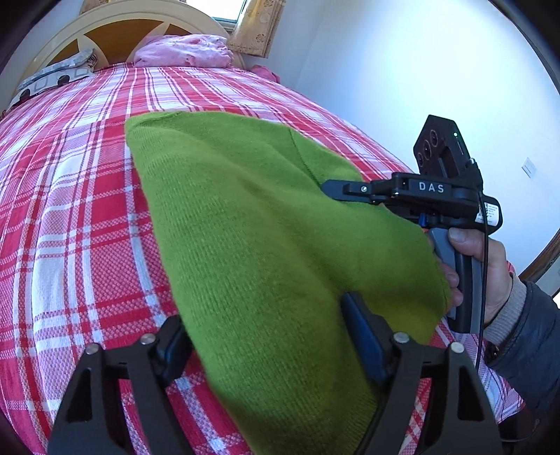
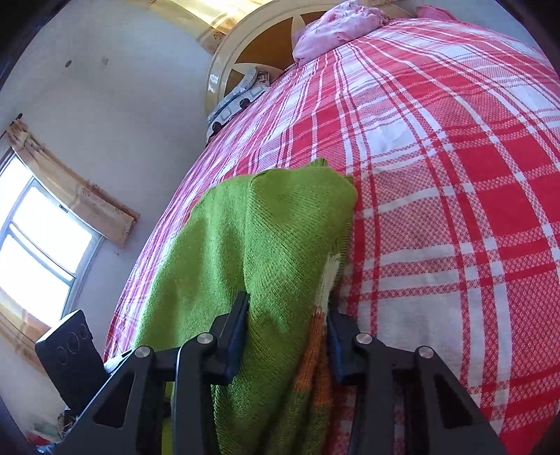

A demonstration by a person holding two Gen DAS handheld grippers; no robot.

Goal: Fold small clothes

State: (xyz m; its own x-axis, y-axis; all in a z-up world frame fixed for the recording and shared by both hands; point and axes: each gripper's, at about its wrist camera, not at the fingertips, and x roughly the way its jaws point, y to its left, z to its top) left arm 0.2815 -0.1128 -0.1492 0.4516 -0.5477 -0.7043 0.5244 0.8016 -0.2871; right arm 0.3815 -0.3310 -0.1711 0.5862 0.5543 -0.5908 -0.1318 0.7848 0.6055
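A green knit sweater (image 1: 252, 210) lies on the red-and-white plaid bed cover (image 1: 70, 210). My left gripper (image 1: 266, 341) straddles its near end, open, with the fabric between the wide-set fingers (image 1: 360, 336). In the left wrist view my right gripper (image 1: 330, 188) reaches in from the right, held by a person's hand (image 1: 490, 266), and the sweater's right edge rises to it. In the right wrist view the right gripper (image 2: 287, 336) is shut on a bunched fold of the sweater (image 2: 280, 227). An orange and white patch (image 2: 315, 346) shows beside the right pad.
Pink bedding (image 1: 182, 50) and a patterned pillow (image 1: 52, 77) lie against the cream headboard (image 1: 115, 24). A white wall (image 1: 420, 70) runs along the bed's right side. A curtained window (image 2: 38, 245) is on the other side.
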